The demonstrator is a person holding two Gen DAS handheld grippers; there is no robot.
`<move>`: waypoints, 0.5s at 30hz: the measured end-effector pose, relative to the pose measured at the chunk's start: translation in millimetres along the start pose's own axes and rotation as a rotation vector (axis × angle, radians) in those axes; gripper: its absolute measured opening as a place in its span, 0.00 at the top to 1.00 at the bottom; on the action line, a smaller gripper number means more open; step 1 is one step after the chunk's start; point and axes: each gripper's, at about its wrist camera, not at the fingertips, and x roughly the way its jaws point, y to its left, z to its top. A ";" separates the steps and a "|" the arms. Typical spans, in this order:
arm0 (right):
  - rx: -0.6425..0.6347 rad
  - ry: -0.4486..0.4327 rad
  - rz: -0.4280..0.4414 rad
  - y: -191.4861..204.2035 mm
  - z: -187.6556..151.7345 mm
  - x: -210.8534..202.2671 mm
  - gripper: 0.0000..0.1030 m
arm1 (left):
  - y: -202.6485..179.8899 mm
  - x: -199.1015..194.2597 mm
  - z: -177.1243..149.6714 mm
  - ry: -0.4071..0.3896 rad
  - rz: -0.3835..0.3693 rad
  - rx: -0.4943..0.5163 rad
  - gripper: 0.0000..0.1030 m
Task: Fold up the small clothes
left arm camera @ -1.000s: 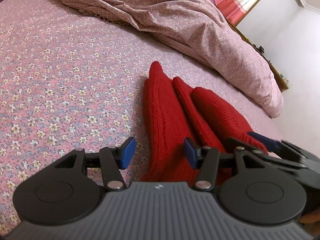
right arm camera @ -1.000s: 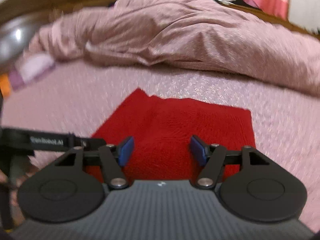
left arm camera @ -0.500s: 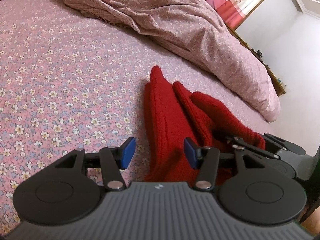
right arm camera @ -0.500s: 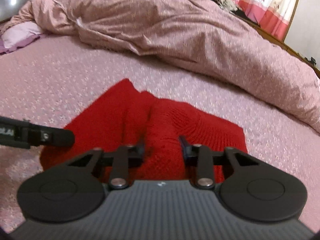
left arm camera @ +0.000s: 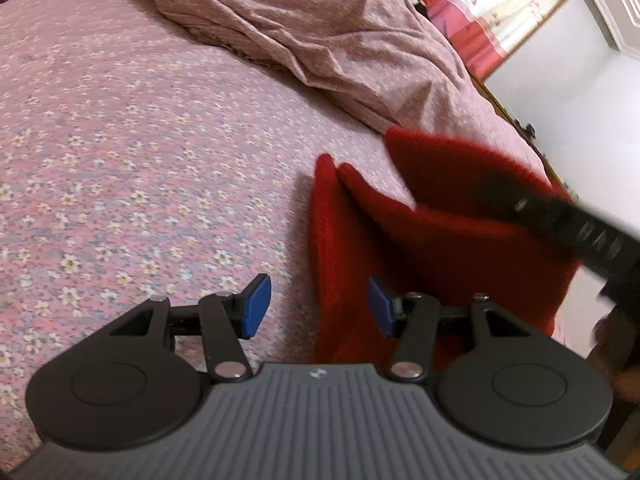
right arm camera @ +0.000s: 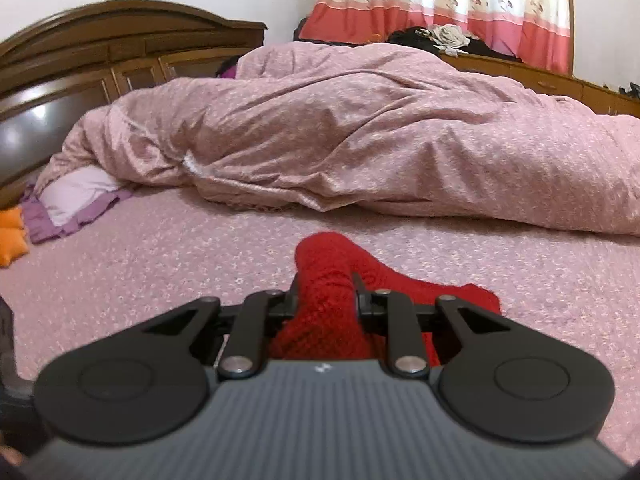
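A red knitted garment (left arm camera: 420,240) lies on the flowered pink bedsheet (left arm camera: 140,152). My left gripper (left arm camera: 318,306) is open and low over the sheet, its right blue pad at the garment's left edge, holding nothing. My right gripper (right arm camera: 325,294) is shut on a bunched fold of the red garment (right arm camera: 326,284) and holds that part lifted off the bed. In the left wrist view the right gripper's black body (left arm camera: 560,224) shows blurred at the right, with the cloth raised there.
A crumpled pink duvet (right arm camera: 360,132) lies across the far side of the bed. A lilac pillow (right arm camera: 76,196) and an orange cushion (right arm camera: 10,236) lie at the left by the wooden headboard (right arm camera: 80,64). Curtains (right arm camera: 440,4) hang behind.
My right gripper has closed on the red garment and lifted its right part up off the bed. The left gripper stays open and has shifted slightly left of the cloth.
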 end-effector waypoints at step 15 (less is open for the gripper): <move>-0.016 -0.039 0.097 39.4 -68.3 21.7 0.54 | 6.2 -26.0 26.9 -0.099 0.060 -0.001 0.42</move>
